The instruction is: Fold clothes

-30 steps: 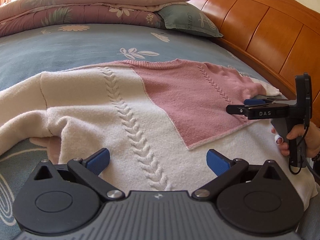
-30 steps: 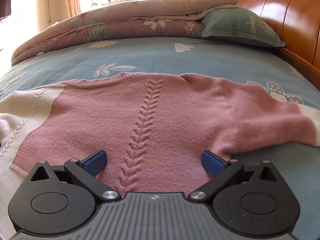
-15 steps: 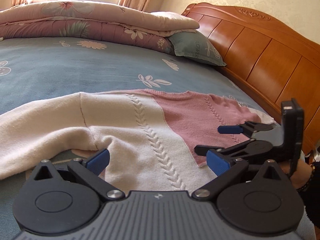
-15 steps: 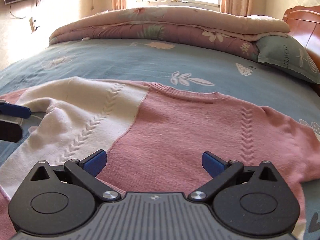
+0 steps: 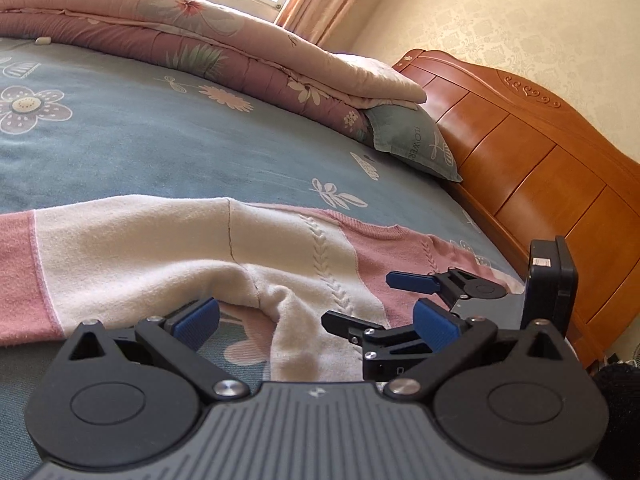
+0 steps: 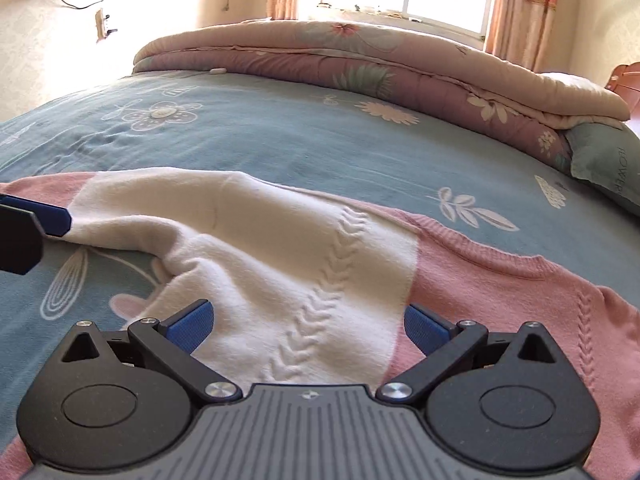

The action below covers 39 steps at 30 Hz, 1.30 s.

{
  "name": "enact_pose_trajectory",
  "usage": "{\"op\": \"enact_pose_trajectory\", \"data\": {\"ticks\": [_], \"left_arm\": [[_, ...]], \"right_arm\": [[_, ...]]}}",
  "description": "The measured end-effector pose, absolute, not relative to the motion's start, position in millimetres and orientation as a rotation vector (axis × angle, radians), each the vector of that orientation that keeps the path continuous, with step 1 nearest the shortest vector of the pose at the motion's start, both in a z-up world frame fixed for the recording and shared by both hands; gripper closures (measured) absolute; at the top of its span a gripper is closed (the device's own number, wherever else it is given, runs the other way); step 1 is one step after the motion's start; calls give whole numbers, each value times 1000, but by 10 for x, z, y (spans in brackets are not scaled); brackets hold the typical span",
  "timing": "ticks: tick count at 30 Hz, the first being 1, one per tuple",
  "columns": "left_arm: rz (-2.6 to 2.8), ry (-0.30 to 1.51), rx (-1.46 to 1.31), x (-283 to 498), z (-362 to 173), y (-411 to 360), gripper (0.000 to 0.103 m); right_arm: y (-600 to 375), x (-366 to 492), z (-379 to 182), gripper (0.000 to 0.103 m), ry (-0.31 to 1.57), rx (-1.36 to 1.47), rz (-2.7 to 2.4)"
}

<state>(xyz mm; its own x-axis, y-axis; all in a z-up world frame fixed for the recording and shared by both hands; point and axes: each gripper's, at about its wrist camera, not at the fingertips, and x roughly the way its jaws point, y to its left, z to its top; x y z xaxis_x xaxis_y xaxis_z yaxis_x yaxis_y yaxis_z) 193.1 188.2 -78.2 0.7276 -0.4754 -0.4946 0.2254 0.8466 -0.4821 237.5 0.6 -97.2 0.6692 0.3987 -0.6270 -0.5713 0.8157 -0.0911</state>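
- Pink-and-cream sweater lies spread on the bed, no fold showing, one sleeve rumpled.
- Left gripper and right gripper, at the sweater's near edge, both gape, holding nothing.

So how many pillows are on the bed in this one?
1: a grey-green pillow by the wooden headboard, tucked under the folded quilt. More may be hidden beneath the quilt.
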Motion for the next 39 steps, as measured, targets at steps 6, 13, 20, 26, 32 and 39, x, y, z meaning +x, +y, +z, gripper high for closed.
{"op": "enact_pose_trajectory", "data": {"ticks": [6,13,20,26,32,39], "left_arm": [[-393,749,-516,2040,-927,2044,1],[-383,752,-604,2079,-971,2151,1],[-373,762,-640,2098,-1004,2225,1],[-361,763,-653,2109,-1010,2276,1],[-367,736,-670,2088,-974,2302,1],[-386,723,-670,2065,-950,2328,1]], "right_arm": [[315,2230,-1048,0,660,-387,611],[353,2116,-991,0,684,-410,668],[479,2230,-880,0,695,-284,825],[773,2322,-1078,0,817,-237,880],[535,2321,-945,0,766,-133,905],[781,2406,-1117,0,777,-168,909]]}}
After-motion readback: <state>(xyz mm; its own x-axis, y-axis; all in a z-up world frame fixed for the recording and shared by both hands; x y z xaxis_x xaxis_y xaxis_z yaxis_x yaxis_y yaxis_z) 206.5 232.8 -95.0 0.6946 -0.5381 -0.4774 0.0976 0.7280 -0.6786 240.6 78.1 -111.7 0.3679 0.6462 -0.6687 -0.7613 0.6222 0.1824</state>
